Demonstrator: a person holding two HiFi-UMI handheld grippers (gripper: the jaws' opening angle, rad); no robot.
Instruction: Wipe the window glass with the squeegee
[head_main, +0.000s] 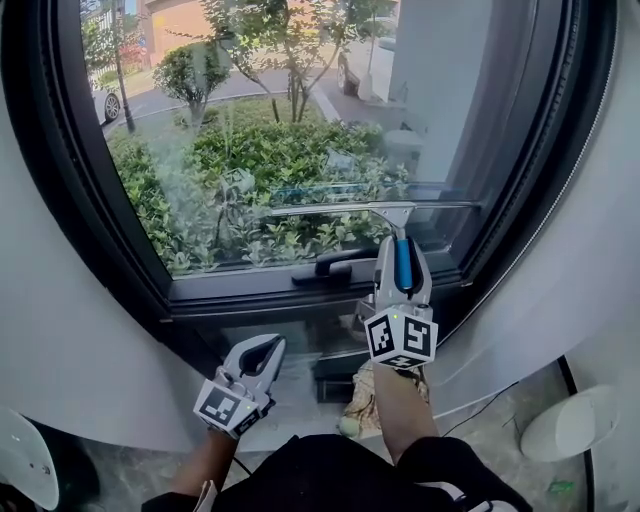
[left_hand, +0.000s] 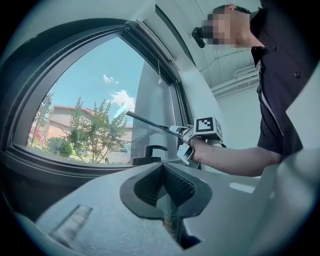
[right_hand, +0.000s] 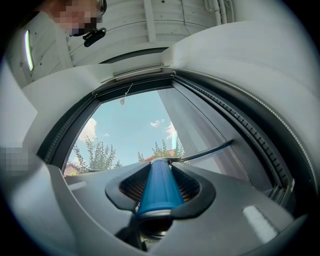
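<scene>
The squeegee's blue handle sits between the jaws of my right gripper, which is shut on it. Its metal blade lies level against the lower part of the window glass, just above the bottom frame. In the right gripper view the blue handle fills the jaws and the blade runs off to the right. My left gripper hangs low and left, below the sill, shut and empty. From it I see the squeegee slanting across the pane.
A black window handle sticks out of the dark bottom frame, just left of the right gripper. White curved walls flank the window. On the floor below lie a dark box, a yellowish cloth and a white round object.
</scene>
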